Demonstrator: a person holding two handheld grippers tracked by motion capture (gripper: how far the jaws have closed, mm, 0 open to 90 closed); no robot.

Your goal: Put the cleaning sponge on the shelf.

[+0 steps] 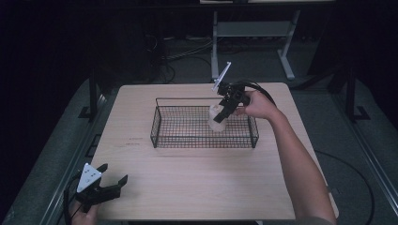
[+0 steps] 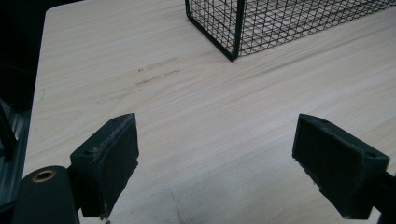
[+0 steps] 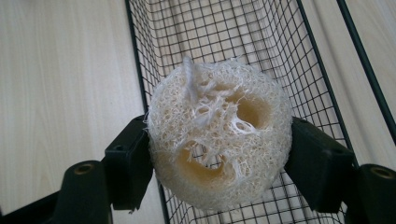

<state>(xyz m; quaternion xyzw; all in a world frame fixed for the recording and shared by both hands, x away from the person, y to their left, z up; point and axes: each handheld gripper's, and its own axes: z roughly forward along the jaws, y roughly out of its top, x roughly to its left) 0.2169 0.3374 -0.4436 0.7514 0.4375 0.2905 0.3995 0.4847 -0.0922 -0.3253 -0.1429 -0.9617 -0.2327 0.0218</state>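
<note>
Your right tool (image 3: 219,158) pinches a loofah (image 3: 217,135) above the wire basket (image 1: 159,126) on the pale wooden table (image 1: 197,183); your left tool (image 2: 229,163), well behind it, gapes over bare wood.

Legible text, labels, brands, numbers, signs: none. Faint dark marks on the wooden surface (image 2: 156,74) near the wire basket (image 2: 233,32), too small to read as lettering.

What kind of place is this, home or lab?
Most likely a lab or recording space, not a home. A lone wooden table stands in a dark room, cables lie on the floor behind it, and a metal-framed workbench stands beyond. On the table sits a black wire basket.
</note>
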